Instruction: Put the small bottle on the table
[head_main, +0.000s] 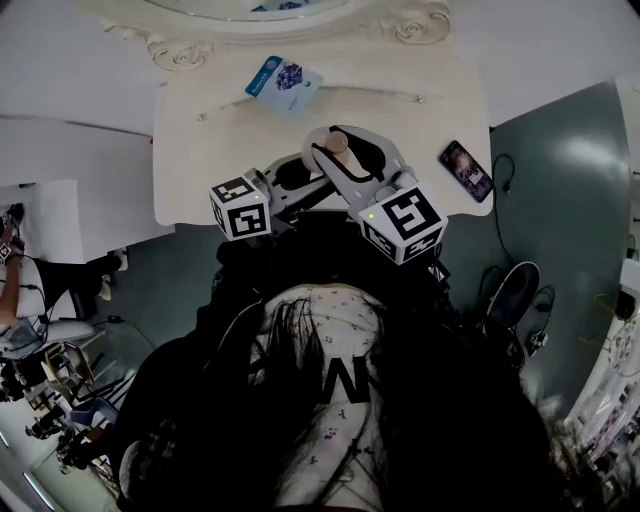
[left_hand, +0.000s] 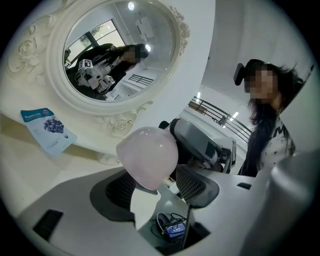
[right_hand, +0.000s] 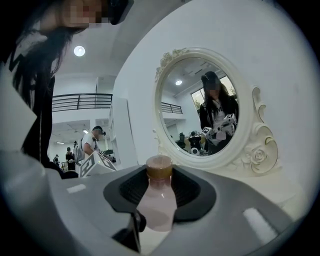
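Note:
The small bottle (head_main: 336, 146) is pale pink with a brown cap and hangs over the near edge of the white table (head_main: 200, 150). In the right gripper view the small bottle (right_hand: 157, 207) stands cap-up between the dark pads, and my right gripper (right_hand: 159, 195) is shut on its body. In the left gripper view only the rounded pink end of the bottle (left_hand: 147, 152) shows, and its cap is hidden. My left gripper (left_hand: 150, 189) is closed on that end. In the head view the left gripper (head_main: 298, 178) and the right gripper (head_main: 348, 162) meet at the bottle from either side.
An ornate white oval mirror (left_hand: 115, 50) stands at the back of the table. A blue packet (head_main: 283, 80) lies in front of it and a phone (head_main: 465, 170) lies at the table's right edge. Cables and a stool (head_main: 515, 295) sit on the floor to the right.

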